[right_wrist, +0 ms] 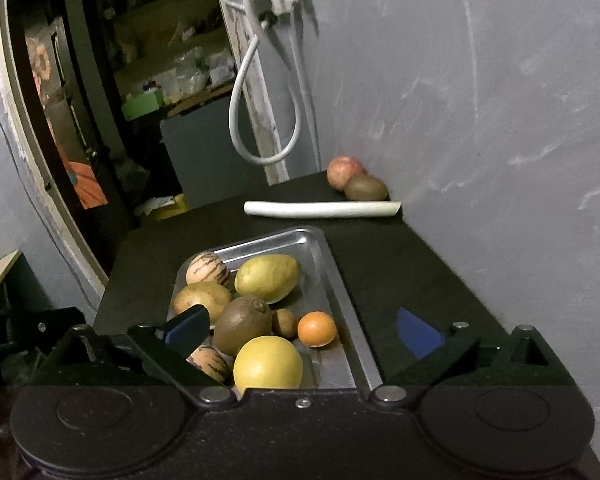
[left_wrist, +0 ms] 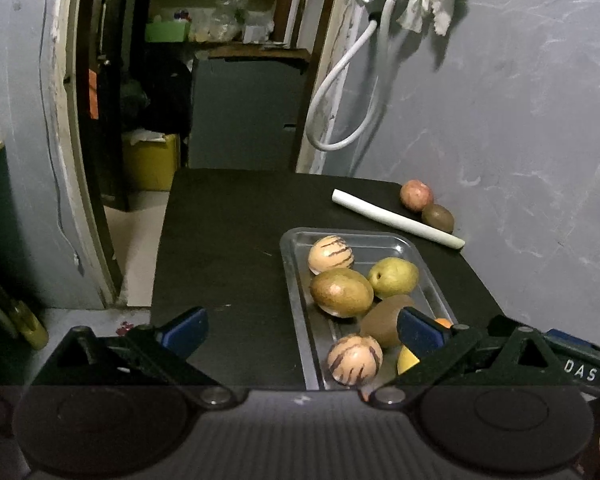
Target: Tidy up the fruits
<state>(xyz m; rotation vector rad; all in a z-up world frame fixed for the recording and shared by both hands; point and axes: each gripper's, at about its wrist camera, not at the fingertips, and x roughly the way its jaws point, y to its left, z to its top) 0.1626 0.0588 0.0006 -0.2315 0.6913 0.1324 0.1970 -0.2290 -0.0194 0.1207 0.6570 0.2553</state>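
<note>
Most of the fruit already sits in the steel tray (right_wrist: 340,276): two striped pepino melons, one at the far end (right_wrist: 207,268) and one at the near end (left_wrist: 354,359), a green-yellow mango (right_wrist: 267,278), a tan mango (left_wrist: 342,292), a large kiwi (right_wrist: 242,324), a small brown nut-like fruit (right_wrist: 284,322), a small orange (right_wrist: 317,328) and a yellow citrus (right_wrist: 268,362). They lie packed together and touching, which I judge keeps the round ones from rolling.

Two fruits remain outside the tray. A reddish apple (right_wrist: 345,172) and a second kiwi (right_wrist: 366,187) rest touching each other in the far corner of the black tabletop (left_wrist: 220,240), against the grey wall (right_wrist: 480,120). A white leek stalk (right_wrist: 320,209) lies across the tabletop between them and the tray; not being fruit, it likely stays where it is.

I have the left gripper (left_wrist: 302,330) with its fingers spread wide and nothing between them, one blue pad over bare tabletop and the other in front of the tray's near fruit. The right gripper (right_wrist: 304,330) is likewise fully spread and empty, hovering over the tray's near end. I judge the next step is a reach past the leek for the apple or kiwi; they could roll if nudged.
</note>
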